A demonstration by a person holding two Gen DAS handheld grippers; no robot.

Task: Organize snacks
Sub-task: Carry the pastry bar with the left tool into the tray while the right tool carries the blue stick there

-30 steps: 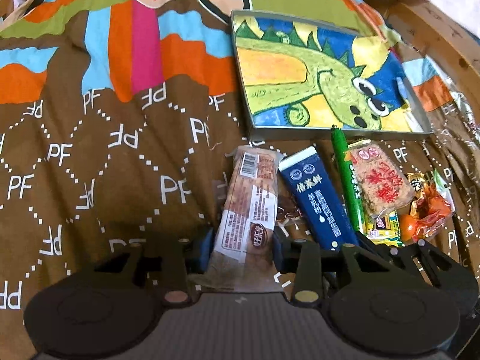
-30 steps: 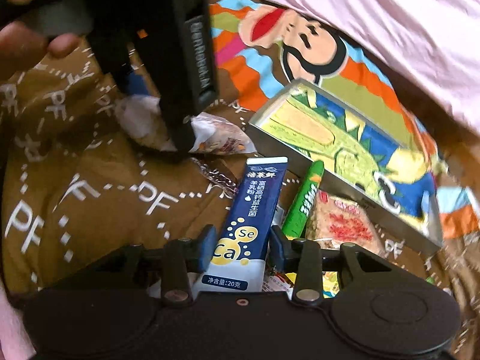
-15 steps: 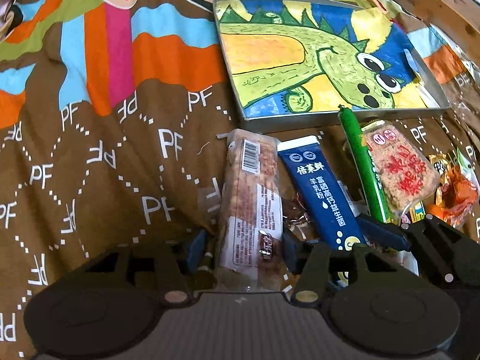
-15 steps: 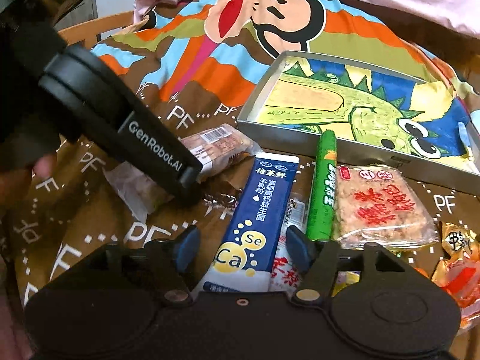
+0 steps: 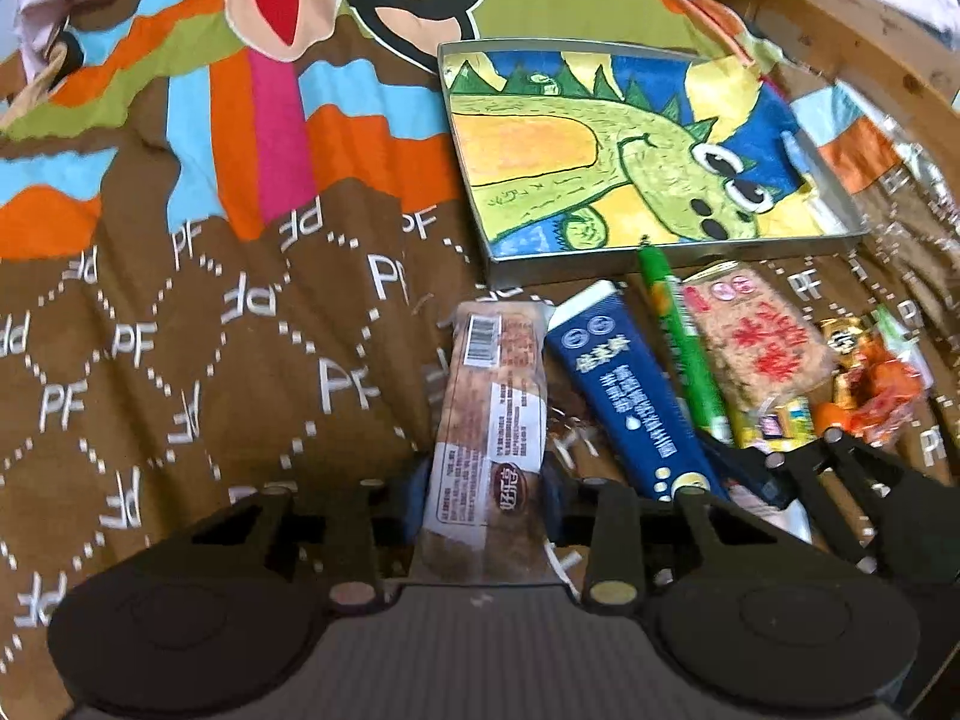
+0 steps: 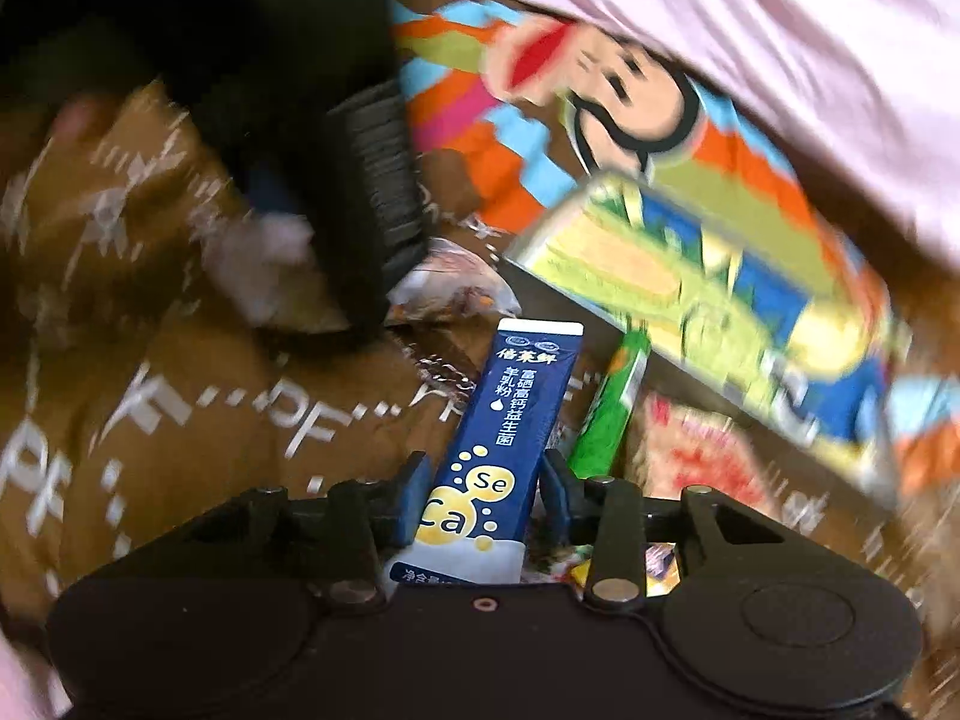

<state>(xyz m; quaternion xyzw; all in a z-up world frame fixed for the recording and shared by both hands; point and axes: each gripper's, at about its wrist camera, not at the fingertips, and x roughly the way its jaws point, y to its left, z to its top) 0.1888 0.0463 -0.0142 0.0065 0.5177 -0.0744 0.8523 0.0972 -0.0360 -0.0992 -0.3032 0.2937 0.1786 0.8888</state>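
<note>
A brown snack bar packet (image 5: 492,396) lies lengthwise between the fingers of my left gripper (image 5: 485,495). Its jaws are closing and the pads press the packet's sides. Beside it lies a blue milk-powder sachet (image 5: 624,396). In the right wrist view that blue sachet (image 6: 516,420) sits between the fingers of my right gripper (image 6: 483,492), whose jaws are closing too, with the pads against its edges. Behind both stands a shallow metal tray (image 5: 600,255) lined with a dinosaur drawing and holding no snacks.
Right of the sachet lie a green stick (image 5: 678,336), a rice cracker packet (image 5: 756,342), a small yellow packet (image 5: 780,420) and orange sweets (image 5: 882,396). All rest on a brown patterned cloth (image 5: 180,330). A wooden rail (image 5: 870,42) and pink fabric (image 6: 720,30) border the far side.
Half a second ago both pairs of jaws stood wider around their packets; they have closed onto them again. The right wrist view has swung and is blurred by motion.
</note>
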